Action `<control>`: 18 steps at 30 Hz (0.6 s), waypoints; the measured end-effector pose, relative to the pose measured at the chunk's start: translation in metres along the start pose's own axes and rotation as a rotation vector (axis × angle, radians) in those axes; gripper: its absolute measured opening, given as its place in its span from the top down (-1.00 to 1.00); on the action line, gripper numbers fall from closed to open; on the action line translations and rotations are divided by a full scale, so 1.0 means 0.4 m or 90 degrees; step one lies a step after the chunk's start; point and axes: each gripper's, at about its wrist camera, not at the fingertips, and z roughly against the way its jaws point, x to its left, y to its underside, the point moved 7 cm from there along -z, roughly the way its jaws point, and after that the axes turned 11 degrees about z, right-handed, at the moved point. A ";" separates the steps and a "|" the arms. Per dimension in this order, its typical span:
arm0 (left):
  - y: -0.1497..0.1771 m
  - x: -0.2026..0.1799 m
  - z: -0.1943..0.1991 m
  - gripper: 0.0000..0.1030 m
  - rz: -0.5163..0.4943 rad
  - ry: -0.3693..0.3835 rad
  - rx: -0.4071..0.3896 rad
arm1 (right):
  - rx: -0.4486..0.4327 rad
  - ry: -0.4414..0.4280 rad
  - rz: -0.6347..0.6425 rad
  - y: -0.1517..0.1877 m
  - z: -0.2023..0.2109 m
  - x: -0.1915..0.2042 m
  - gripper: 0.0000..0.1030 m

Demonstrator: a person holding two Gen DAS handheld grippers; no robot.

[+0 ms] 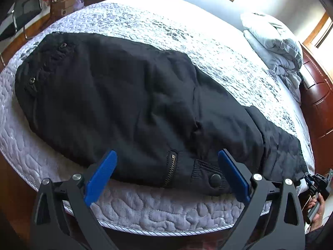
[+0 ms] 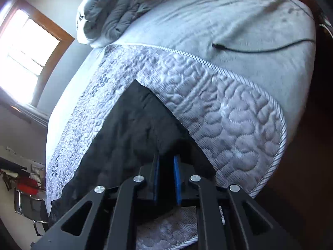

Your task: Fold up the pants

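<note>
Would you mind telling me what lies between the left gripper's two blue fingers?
In the left wrist view, the left gripper stands open over the black pants: their zipper and round snap button lie between its fingers.

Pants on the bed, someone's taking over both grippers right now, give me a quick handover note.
Left gripper: open, hovering over the near edge of the black pants, around the zipper and snap cuff; not pinching anything.
Right gripper: jaws nearly together, clamped on black fabric at the other end of the pants.
Pants: lying lengthwise across the quilted cover on the bed, apparently already doubled leg over leg; buttons at the far left end.
Grey bedding bunched at the bed's far corner, clear of the pants.
Left to do: grip with the left, fold end over end, smooth flat.
</note>
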 end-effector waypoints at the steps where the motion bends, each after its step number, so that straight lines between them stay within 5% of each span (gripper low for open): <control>1: 0.002 -0.003 -0.001 -0.89 0.000 0.002 0.001 | 0.004 0.010 0.003 0.008 0.005 0.000 0.77; 7: 0.004 -0.012 -0.024 -0.89 0.001 0.005 0.012 | 0.049 0.064 0.018 0.059 -0.044 -0.038 0.73; 12: -0.016 -0.006 -0.003 -0.89 0.008 0.013 0.003 | 0.046 0.076 0.045 0.048 -0.012 -0.015 0.39; 18: -0.023 0.088 0.047 -0.89 0.076 0.044 0.035 | 0.027 0.040 0.041 0.063 0.058 0.030 0.27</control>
